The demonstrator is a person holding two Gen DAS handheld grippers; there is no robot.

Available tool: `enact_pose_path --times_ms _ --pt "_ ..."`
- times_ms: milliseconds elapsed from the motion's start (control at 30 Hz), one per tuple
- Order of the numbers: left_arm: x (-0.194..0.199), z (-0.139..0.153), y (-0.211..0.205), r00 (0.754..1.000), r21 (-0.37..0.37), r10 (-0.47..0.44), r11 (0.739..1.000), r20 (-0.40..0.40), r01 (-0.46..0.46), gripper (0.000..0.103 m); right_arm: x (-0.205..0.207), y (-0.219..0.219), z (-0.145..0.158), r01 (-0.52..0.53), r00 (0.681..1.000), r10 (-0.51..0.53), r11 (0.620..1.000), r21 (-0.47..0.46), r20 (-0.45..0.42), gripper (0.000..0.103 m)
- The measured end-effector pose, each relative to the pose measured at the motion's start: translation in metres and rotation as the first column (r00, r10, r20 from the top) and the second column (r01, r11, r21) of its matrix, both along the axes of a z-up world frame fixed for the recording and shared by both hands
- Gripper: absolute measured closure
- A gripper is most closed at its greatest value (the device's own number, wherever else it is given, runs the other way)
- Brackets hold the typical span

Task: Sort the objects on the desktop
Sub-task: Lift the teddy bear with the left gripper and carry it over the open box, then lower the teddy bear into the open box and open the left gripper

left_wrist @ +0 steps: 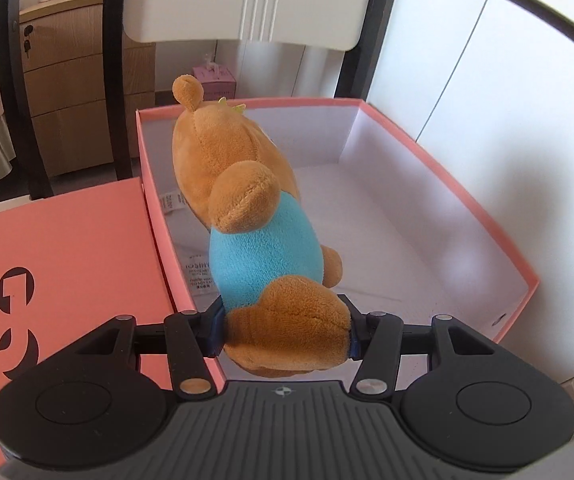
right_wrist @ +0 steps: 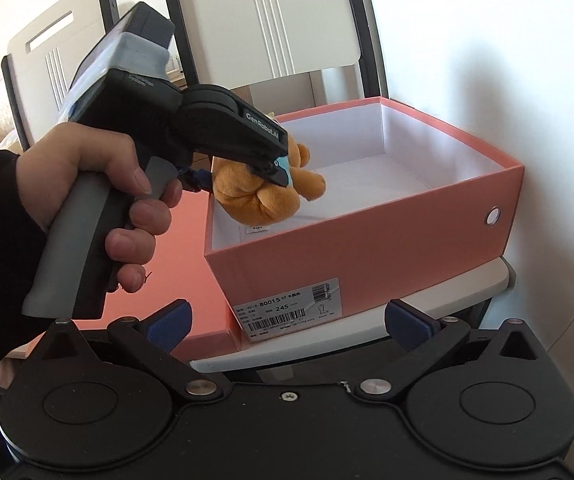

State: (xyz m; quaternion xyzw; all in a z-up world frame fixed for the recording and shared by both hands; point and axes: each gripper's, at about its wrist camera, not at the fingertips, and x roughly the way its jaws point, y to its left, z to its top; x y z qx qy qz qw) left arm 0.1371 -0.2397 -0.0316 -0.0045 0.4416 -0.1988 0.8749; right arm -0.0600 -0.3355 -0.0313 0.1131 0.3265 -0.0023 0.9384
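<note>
Left hand-held gripper [left_wrist: 287,332] is clamping the plush bear [left_wrist: 255,220] by its leg, holding it over the near-left corner of the open pink box [left_wrist: 459,196]; placing step. Right hand-held gripper [right_wrist: 287,320] is hanging released, empty. Next move probably: lower, release inside

Plush bear [left_wrist: 255,216] was orange-brown w/ a sky-blue body band. Box [left_wrist: 427,184] was salmon pink outside, white inside, w/ a white barcode label [right_wrist: 289,312] printed in black. Lid [left_wrist: 67,256] beside it was the same pink w/ black lettering. Gripper pads [right_wrist: 169,326] were dark blue on black arms; handle [right_wrist: 67,248] was grey & black.
</note>
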Motion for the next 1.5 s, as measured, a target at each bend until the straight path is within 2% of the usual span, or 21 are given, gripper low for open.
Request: enact_pose_path --times_ms 133,333,500,600,667,767,900,1000,1133,1333,1500 --pt "0.005 -0.007 -0.009 0.999 0.020 -0.013 1.000 -0.038 0.014 0.045 0.000 0.000 -0.001 -0.005 1.000 0.005 1.000 -0.010 -0.007 0.000" --pt "0.013 -0.017 -0.023 0.998 0.074 -0.031 0.997 -0.045 0.034 0.045 -0.001 -0.003 0.000 -0.013 1.000 0.013 1.000 -0.004 -0.005 0.000" --pt "0.013 -0.019 -0.042 0.997 0.148 -0.062 0.987 -0.038 0.067 0.043 -0.001 -0.004 0.000 -0.018 1.000 0.018 1.000 -0.002 -0.002 0.000" --pt "0.013 -0.020 -0.047 0.997 0.164 -0.066 0.984 -0.036 0.071 0.040 -0.001 -0.006 0.000 -0.018 1.000 0.018 1.000 0.000 -0.002 0.000" --pt "0.013 -0.020 -0.048 0.997 0.171 -0.065 0.983 -0.029 0.069 0.033 -0.002 -0.006 0.000 -0.016 1.000 0.016 1.000 0.000 -0.003 0.000" --pt "0.011 -0.019 -0.051 0.998 0.198 -0.064 0.978 -0.016 0.066 0.027 -0.002 -0.005 0.001 -0.013 1.000 0.013 1.000 0.000 -0.004 0.000" --pt "0.009 -0.017 -0.051 0.997 0.194 -0.072 0.978 -0.014 0.074 0.023 -0.002 -0.004 0.001 -0.011 1.000 0.011 1.000 0.002 -0.001 0.000" --pt "0.006 -0.012 -0.049 0.997 0.189 -0.075 0.979 -0.011 0.076 0.015 -0.001 -0.003 0.001 -0.014 1.000 0.014 1.000 -0.002 -0.001 0.000" --pt "-0.003 0.003 -0.044 0.996 0.176 -0.078 0.982 0.037 0.071 0.011 -0.001 0.000 0.000 -0.021 1.000 0.021 1.000 -0.011 -0.005 0.000" --pt "-0.014 0.029 -0.024 0.995 0.113 -0.077 0.991 0.069 0.069 0.011 0.002 0.004 0.001 -0.027 1.000 0.027 0.999 -0.022 -0.009 0.000" --pt "-0.020 0.049 0.012 0.995 0.038 -0.063 0.997 0.073 0.061 0.011 0.005 0.014 0.002 -0.043 0.999 0.043 0.998 -0.039 -0.007 0.000"
